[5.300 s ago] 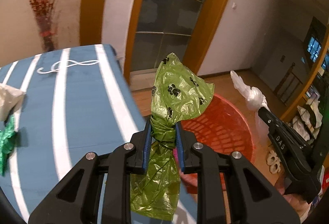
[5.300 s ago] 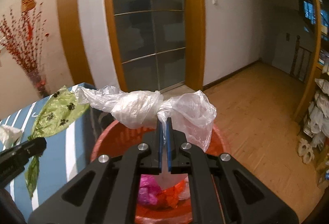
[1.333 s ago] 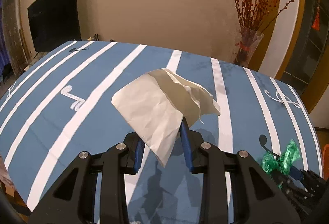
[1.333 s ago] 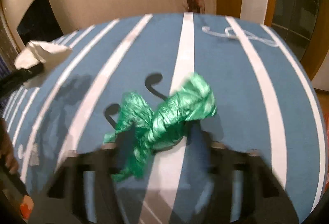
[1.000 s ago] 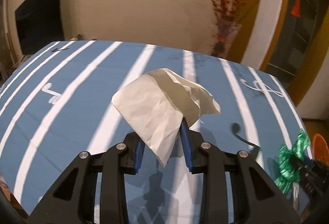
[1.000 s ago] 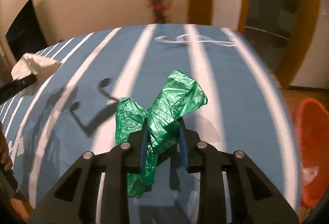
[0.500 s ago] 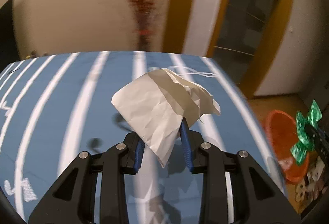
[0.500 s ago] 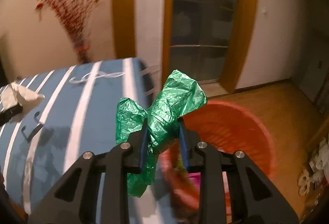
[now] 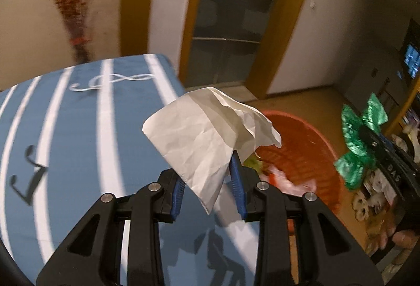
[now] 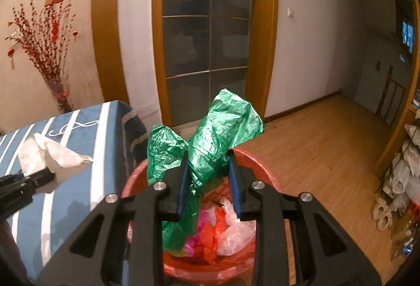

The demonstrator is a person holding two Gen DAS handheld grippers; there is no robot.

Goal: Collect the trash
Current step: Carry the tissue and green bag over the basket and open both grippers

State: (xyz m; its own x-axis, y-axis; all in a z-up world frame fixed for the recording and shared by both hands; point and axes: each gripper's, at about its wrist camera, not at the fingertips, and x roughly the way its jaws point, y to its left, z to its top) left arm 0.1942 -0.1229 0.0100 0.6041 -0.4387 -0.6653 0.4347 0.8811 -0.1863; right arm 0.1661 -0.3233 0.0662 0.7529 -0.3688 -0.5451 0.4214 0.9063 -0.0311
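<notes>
- Left gripper point(image 9: 207, 181): blue pads pinching a crumpled white paper point(image 9: 202, 136), held above the edge of the table.
- Right gripper point(image 10: 207, 175): pads clamped on a crinkled green plastic bag point(image 10: 212, 139), held over the basket's rim.
- Red basket point(image 10: 210, 270): on the wooden floor just beside the table; contains pink, red and clear plastic scraps.
- Table point(image 9: 73, 133): blue cloth with white stripes and music-note motifs.
- Vase of red branches point(image 10: 59, 91): beyond the table, against the wall.
- Glass-panelled door point(image 10: 207, 34): wooden frame, far wall.
</notes>
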